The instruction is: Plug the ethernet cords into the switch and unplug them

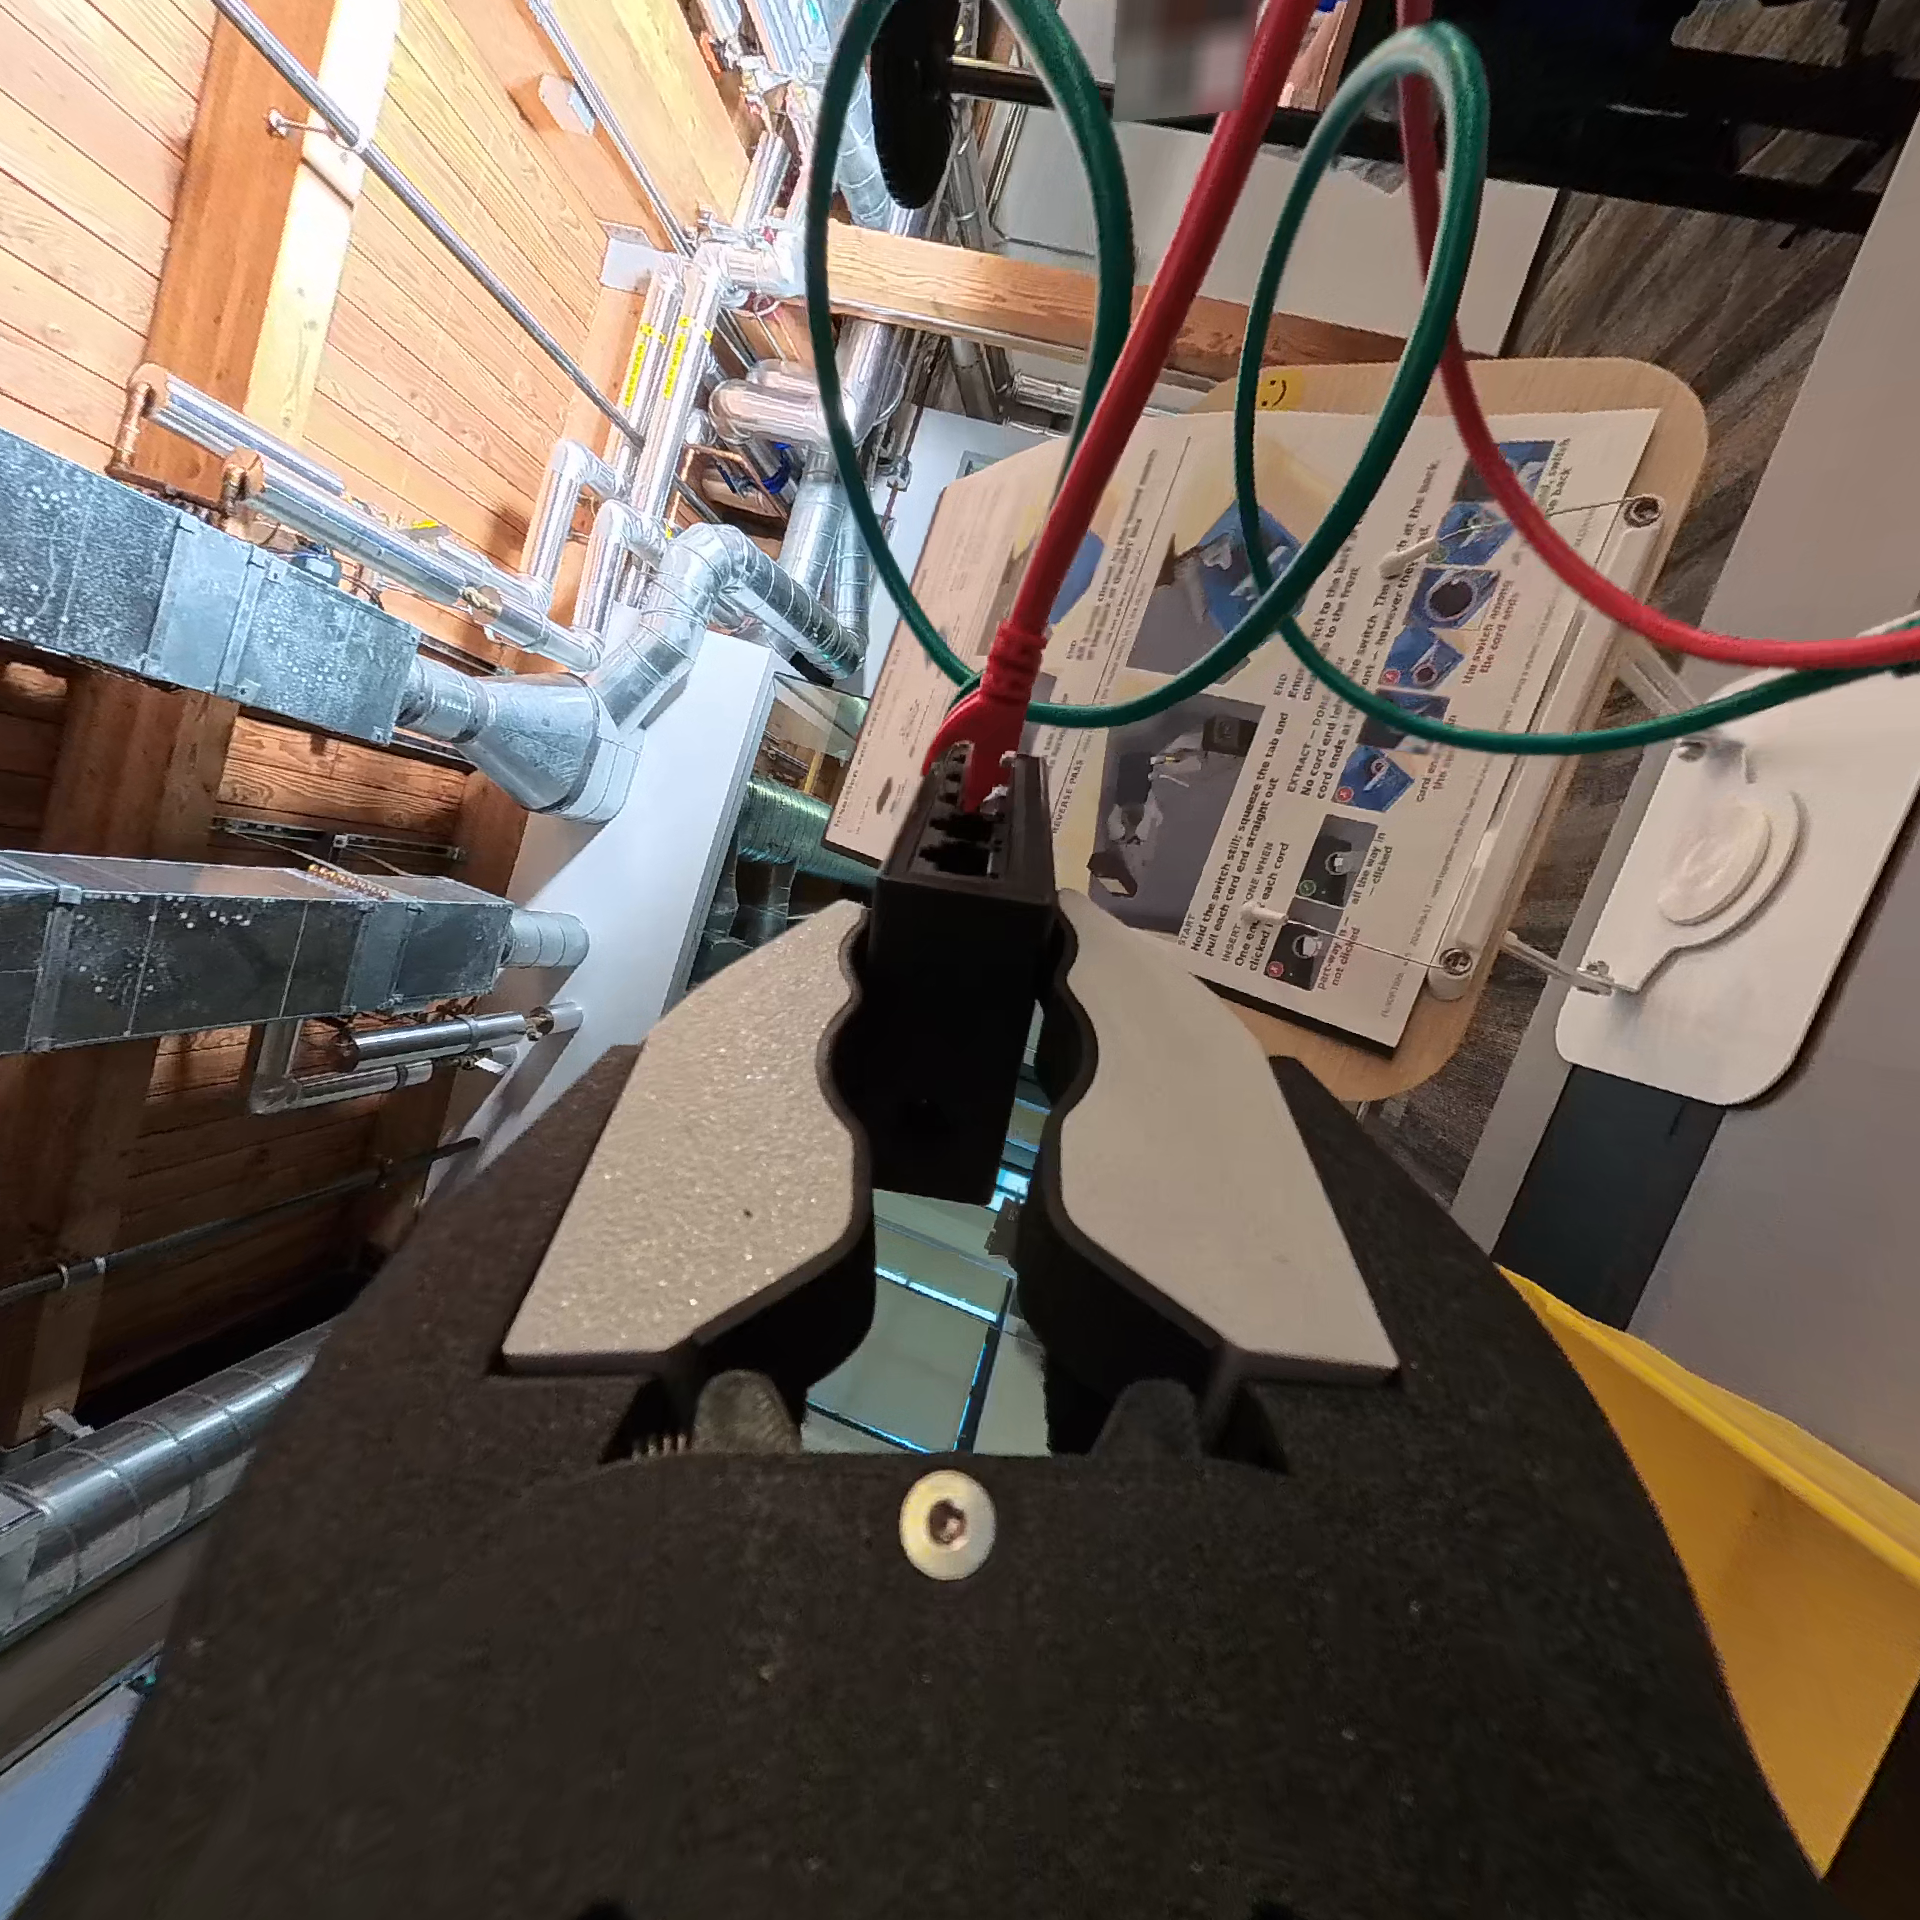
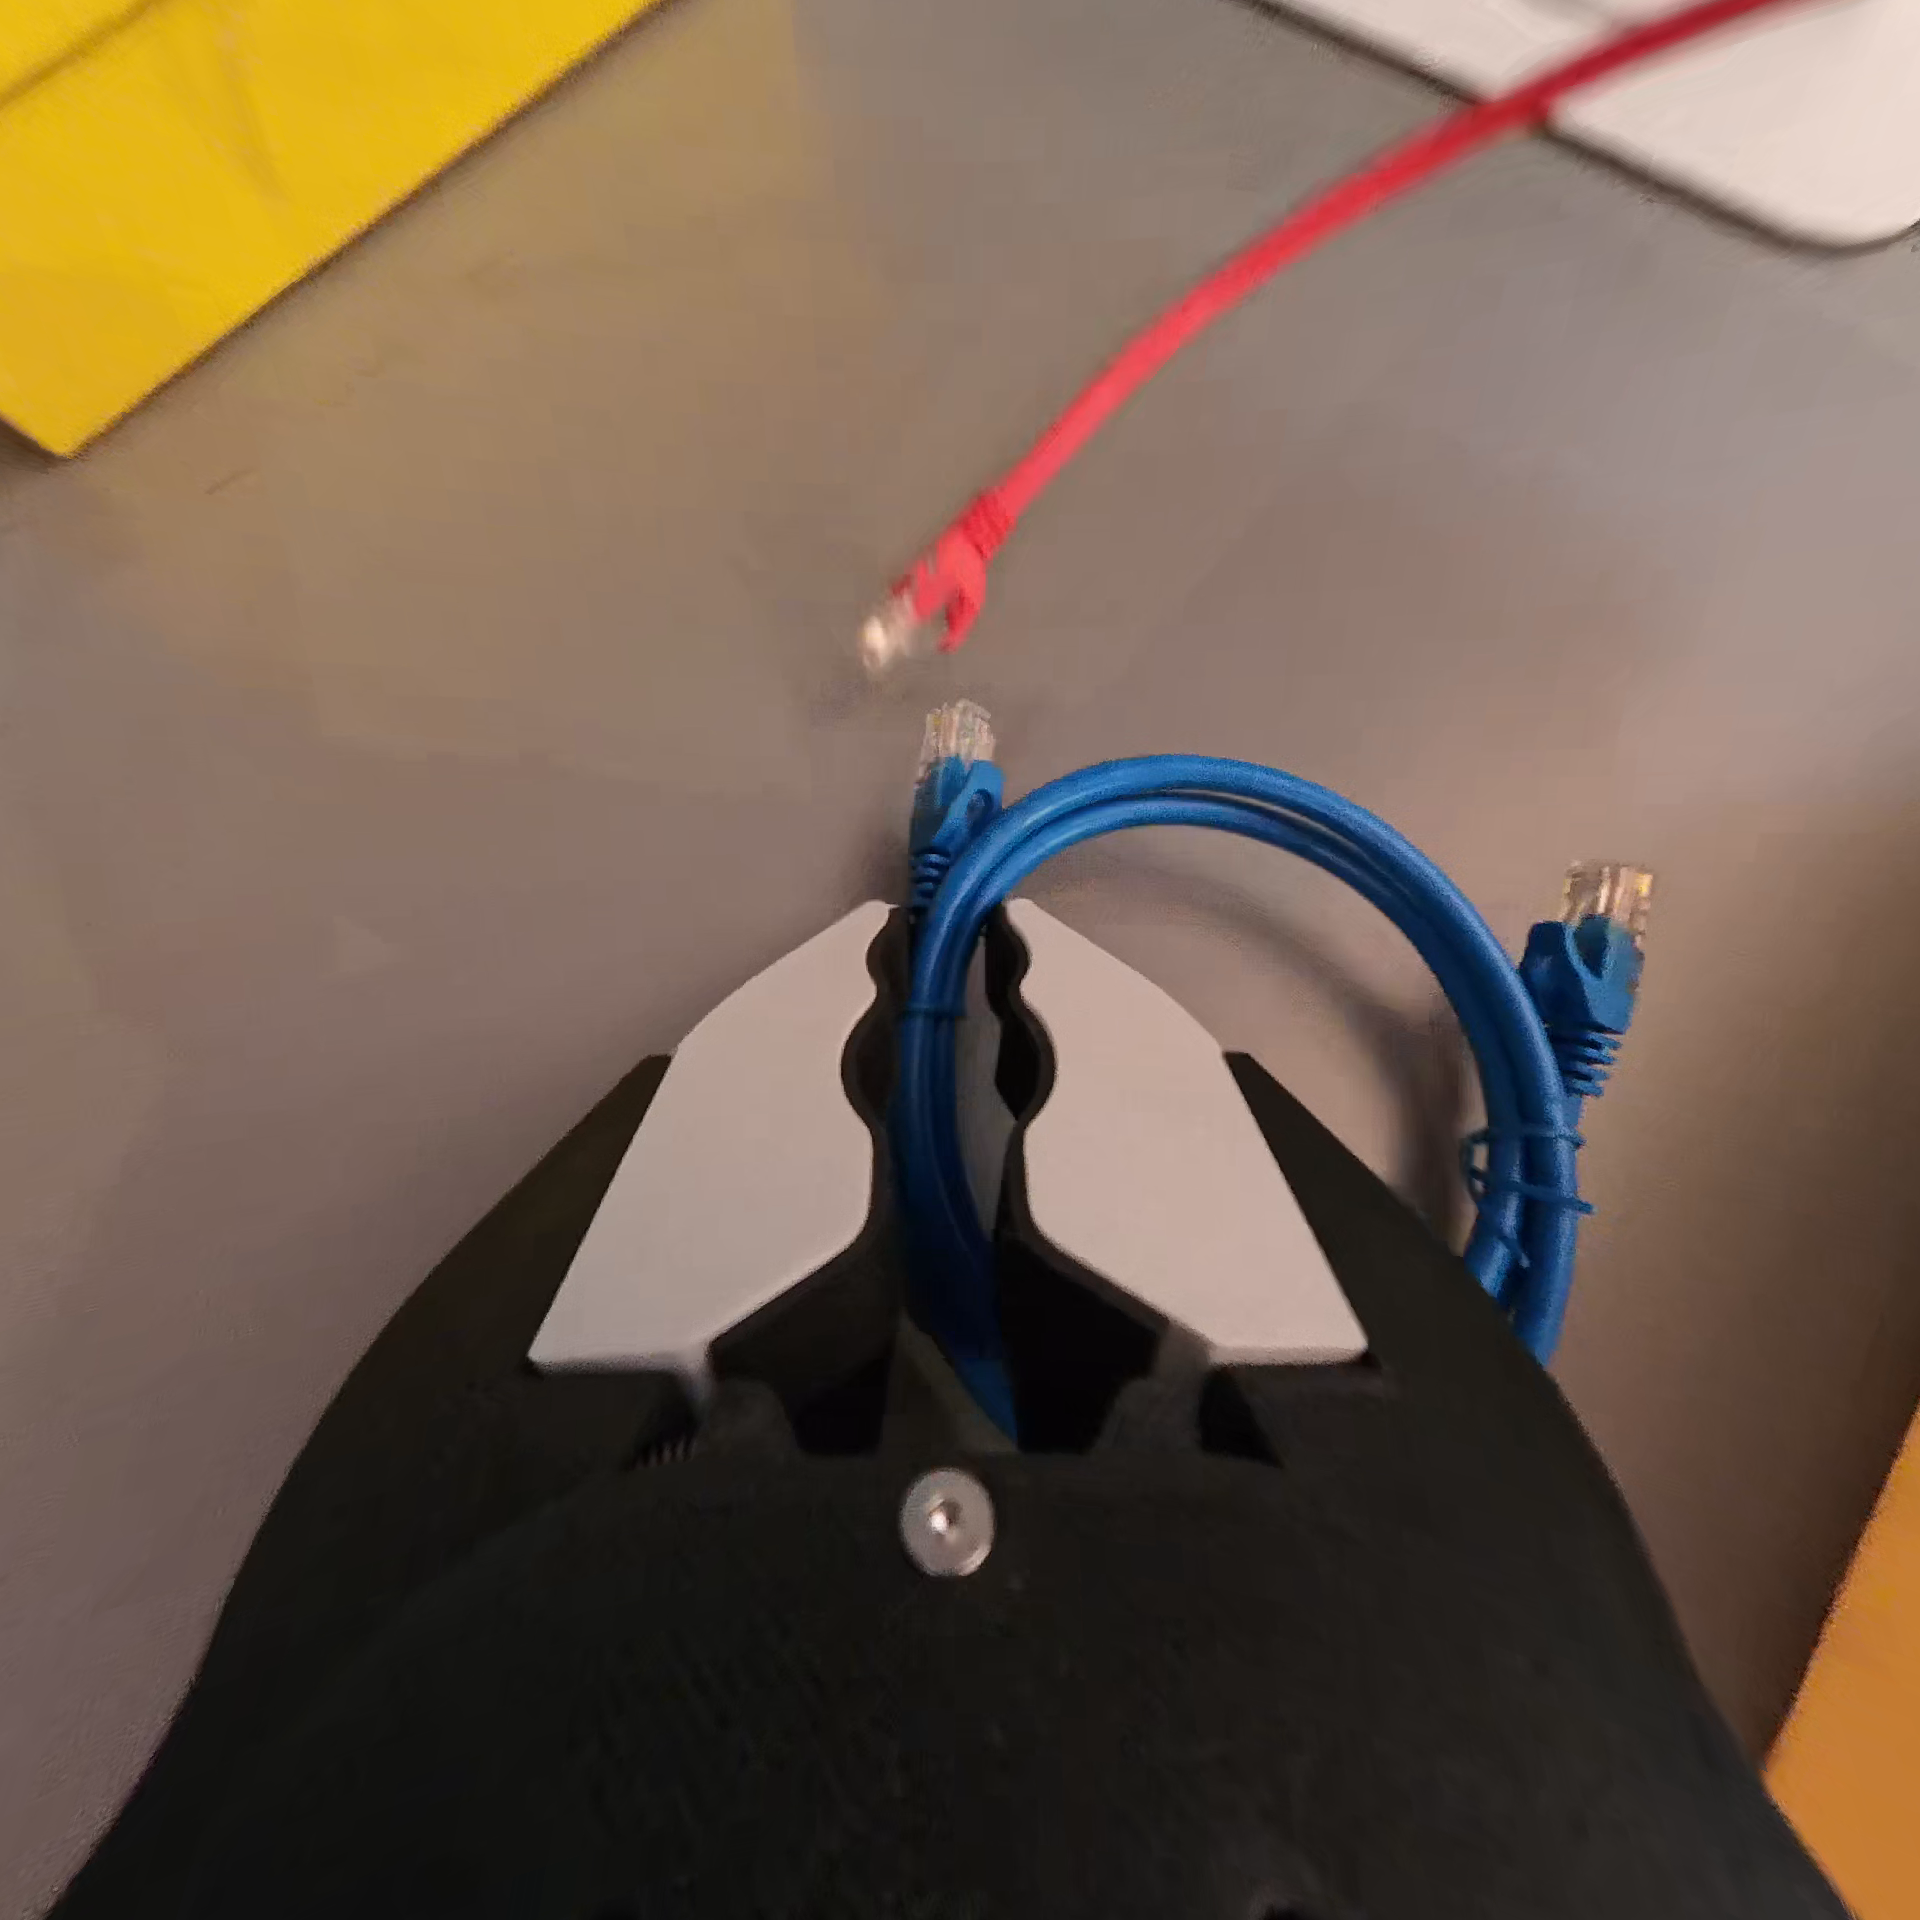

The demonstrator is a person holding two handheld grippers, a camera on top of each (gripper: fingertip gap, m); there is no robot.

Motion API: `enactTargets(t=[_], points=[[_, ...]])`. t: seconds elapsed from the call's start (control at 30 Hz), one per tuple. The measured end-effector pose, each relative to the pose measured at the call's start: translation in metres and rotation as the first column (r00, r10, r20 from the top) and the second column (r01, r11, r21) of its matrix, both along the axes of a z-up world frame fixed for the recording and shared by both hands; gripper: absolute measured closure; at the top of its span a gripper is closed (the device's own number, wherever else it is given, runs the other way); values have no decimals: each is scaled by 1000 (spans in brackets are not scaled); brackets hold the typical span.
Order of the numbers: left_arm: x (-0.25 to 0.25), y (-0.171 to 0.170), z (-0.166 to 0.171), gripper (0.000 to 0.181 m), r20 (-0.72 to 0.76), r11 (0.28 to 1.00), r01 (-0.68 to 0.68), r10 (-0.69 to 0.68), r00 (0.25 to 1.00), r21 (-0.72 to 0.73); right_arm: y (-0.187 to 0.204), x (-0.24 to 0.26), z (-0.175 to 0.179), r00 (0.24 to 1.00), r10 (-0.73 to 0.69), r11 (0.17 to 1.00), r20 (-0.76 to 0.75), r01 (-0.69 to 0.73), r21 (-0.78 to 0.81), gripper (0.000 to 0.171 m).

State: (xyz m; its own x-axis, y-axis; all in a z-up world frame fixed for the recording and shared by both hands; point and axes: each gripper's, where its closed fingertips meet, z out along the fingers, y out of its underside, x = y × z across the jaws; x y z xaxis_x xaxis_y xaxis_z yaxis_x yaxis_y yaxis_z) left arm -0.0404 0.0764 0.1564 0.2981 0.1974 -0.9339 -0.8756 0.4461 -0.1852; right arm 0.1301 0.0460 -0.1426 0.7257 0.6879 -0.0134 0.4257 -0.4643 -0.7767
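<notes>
My left gripper (image 1: 956,914) is shut on a black switch (image 1: 951,997) and holds it up with its port row facing away. A red cord (image 1: 1143,374) is plugged into one port by its red plug (image 1: 992,717). A green cord (image 1: 1112,260) loops behind it; its ends are hidden. My right gripper (image 2: 943,909) is shut on a coiled blue cord (image 2: 1247,821), one clear plug (image 2: 951,748) sticking out past the fingertips and the other plug (image 2: 1600,914) at the right. A loose red plug (image 2: 925,613) hangs blurred just beyond it.
A yellow bin (image 2: 239,177) lies at the upper left over a grey table (image 2: 520,727); it also shows in the left wrist view (image 1: 1704,1538). A white plate (image 2: 1714,135) sits at the upper right. An instruction sheet on a wooden board (image 1: 1299,727) stands behind the switch. My hands' fingertips stand some 35 centimeters from each other.
</notes>
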Motion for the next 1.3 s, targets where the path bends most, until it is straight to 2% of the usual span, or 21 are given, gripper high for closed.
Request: enactTargets(t=[0.17, 0.33, 0.47, 0.53, 0.67, 0.77, 0.97, 1.3], points=[[-4, 8, -7, 153, -6, 999, -14, 14, 1000, -31, -12, 3, 62, 1000, -3, 965, 3, 2, 262, 156], [-6, 18, -17, 153, -28, 997, -40, 39, 999, -67, -33, 10, 126, 997, -24, 894, 75, -13, 447, 156], [-2, 22, -24, 154, -46, 996, -45, 42, 998, -81, -42, 13, 191, 995, 3, 836, 100, -57, 546, 156], [5, 22, -27, 153, -57, 995, -30, 25, 998, -90, -44, 4, 221, 989, 59, 806, 137, -128, 578, 156], [20, 19, -35, 154, -79, 993, 7, -16, 997, -117, -41, -24, 261, 970, 150, 761, 192, -237, 604, 155], [30, 18, -43, 154, -108, 990, 22, -37, 993, -140, -36, -44, 261, 943, 180, 743, 279, -317, 590, 156], [53, 15, -60, 153, -170, 984, 46, -76, 982, -174, -16, -62, 237, 885, 173, 730, 433, -410, 547, 156], [73, 11, -73, 154, -228, 980, 56, -100, 969, -192, -5, -55, 225, 873, 176, 754, 455, -417, 508, 155]])
